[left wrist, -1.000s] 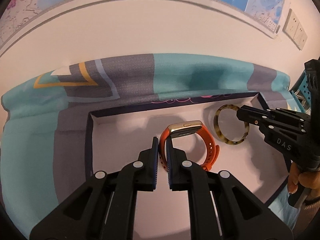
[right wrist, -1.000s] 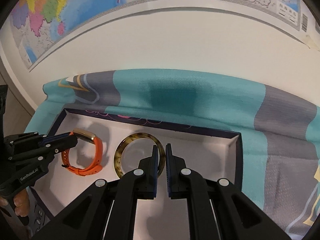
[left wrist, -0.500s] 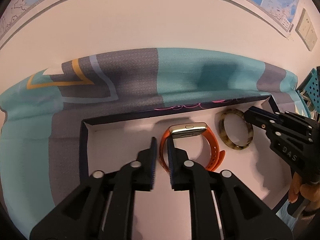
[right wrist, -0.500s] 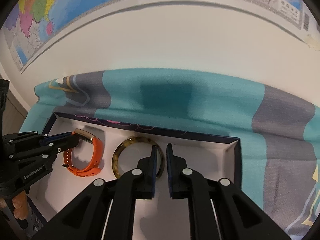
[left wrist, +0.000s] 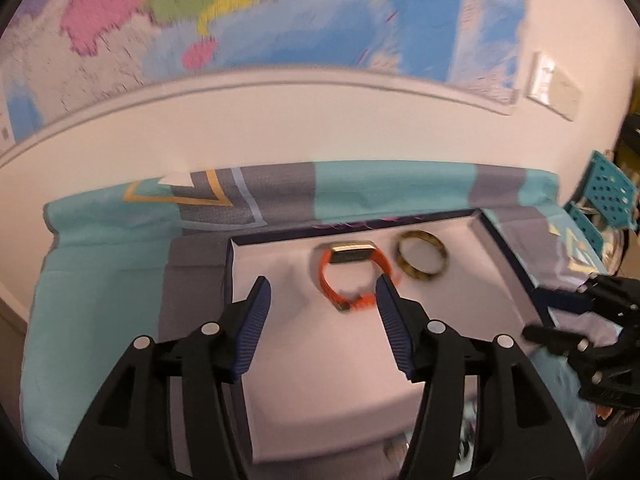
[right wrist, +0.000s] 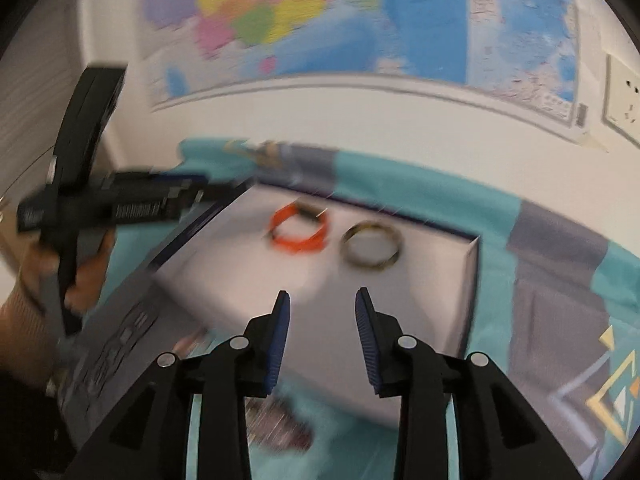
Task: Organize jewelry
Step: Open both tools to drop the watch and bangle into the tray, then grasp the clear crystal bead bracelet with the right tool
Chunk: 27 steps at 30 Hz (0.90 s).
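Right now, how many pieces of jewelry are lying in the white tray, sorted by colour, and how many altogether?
Orange: 1, the orange watch band
Tortoiseshell brown: 1, the bangle
Total: 2, both lying in the white tray, side by side and held by neither tool.

Both views are smeared by motion. In the right wrist view the orange watch (right wrist: 298,229) beside the bangle (right wrist: 372,246) is too blurred to show its face, and the map (right wrist: 360,20) above the tray (right wrist: 400,360) cannot be read. The tray's near edge is hidden behind the right tongs (right wrist: 320,300).
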Motion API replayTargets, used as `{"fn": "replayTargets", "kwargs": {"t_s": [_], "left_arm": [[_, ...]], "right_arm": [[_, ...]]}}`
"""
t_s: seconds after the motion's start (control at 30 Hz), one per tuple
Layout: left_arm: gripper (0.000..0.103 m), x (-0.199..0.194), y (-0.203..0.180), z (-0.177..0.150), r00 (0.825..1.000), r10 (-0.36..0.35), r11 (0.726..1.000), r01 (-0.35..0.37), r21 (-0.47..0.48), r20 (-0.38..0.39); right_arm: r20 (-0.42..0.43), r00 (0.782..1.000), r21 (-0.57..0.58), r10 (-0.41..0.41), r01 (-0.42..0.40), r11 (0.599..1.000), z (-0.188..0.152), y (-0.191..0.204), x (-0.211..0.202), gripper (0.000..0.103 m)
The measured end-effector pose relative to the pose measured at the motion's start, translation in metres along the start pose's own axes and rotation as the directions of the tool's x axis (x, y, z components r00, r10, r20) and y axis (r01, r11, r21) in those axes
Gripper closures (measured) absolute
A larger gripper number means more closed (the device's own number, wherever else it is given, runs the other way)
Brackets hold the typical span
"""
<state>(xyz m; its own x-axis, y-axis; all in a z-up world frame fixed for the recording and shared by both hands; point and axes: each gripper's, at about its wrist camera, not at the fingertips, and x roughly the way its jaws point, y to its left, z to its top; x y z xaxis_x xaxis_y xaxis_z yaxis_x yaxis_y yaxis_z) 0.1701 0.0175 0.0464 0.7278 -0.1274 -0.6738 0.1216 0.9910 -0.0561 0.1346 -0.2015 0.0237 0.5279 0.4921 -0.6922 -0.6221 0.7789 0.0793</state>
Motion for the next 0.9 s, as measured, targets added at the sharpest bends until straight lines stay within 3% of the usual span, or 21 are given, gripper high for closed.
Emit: {"fn": "replayTargets", "kwargs": {"t_s": [0.1, 0.2, 0.3, 0.67, 0.73, 0.8, 0.9], "left_arm": [[0.044, -0.022, -0.008, -0.02, 0.999, -0.032, 0.999, 0.032, 0.019, 0.027], [0.043, -0.039, -0.008, -0.044, 0.999, -0.035, 0.999, 0.034, 0.028, 0.034], [0.042, -0.045, -0.007, -0.06, 0.998, -0.051, 0.998, 0.05, 0.028, 0.025], [0.037, -0.05, -0.017, -0.11, 0.997, -0.068, 0.997, 0.069, 0.039, -0.024], [0.037, -0.049, -0.019, -0.115, 0.997, -0.073, 0.996, 0.074, 0.04, -0.034], [0.037, -0.049, -0.02, -0.119, 0.996, -0.077, 0.996, 0.079, 0.035, -0.04], [0.037, -0.048, -0.021, -0.122, 0.996, -0.081, 0.996, 0.082, 0.036, -0.046]], "right_arm": [[-0.04, 0.999, -0.04, 0.016, -0.018, 0.999, -0.024, 0.015, -0.003, 0.071], [-0.085, 0.996, -0.075, -0.018, 0.012, 0.997, -0.042, 0.026, 0.004, 0.071], [-0.102, 0.994, -0.074, -0.036, 0.028, 0.997, -0.056, 0.032, 0.006, 0.065], [-0.091, 0.995, -0.039, -0.036, 0.033, 0.999, -0.063, 0.035, 0.012, 0.06], [-0.09, 0.995, -0.039, -0.034, 0.031, 0.999, -0.063, 0.035, 0.012, 0.062], [-0.094, 0.995, -0.046, -0.041, 0.037, 0.998, -0.063, 0.035, 0.013, 0.076], [-0.1, 0.994, -0.051, -0.037, 0.032, 0.998, -0.063, 0.036, 0.013, 0.081]]}}
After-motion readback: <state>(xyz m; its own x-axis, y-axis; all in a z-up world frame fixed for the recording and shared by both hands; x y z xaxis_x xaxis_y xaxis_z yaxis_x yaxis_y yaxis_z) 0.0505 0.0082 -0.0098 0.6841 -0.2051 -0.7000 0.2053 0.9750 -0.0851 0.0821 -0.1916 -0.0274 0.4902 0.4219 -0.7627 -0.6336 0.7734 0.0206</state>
